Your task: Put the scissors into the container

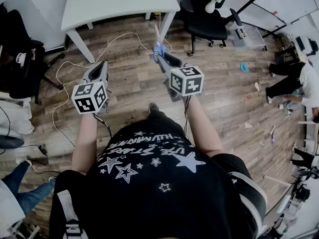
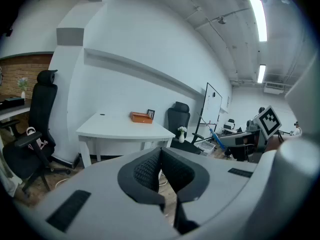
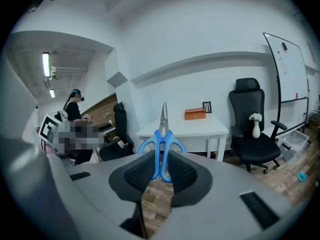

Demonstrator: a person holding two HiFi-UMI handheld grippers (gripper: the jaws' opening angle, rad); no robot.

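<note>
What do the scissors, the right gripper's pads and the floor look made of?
Scissors: blue handles look like glossy moulded plastic; blades grey, bright, probably steel. Pads of the right gripper holding them: black, matte, dotted texture, likely rubber. Floor: brown planks with grain, wood or wood-look laminate; can't tell which.

table [image 1: 119, 1] cropped, scissors [image 3: 163, 128] loops half hidden
</note>
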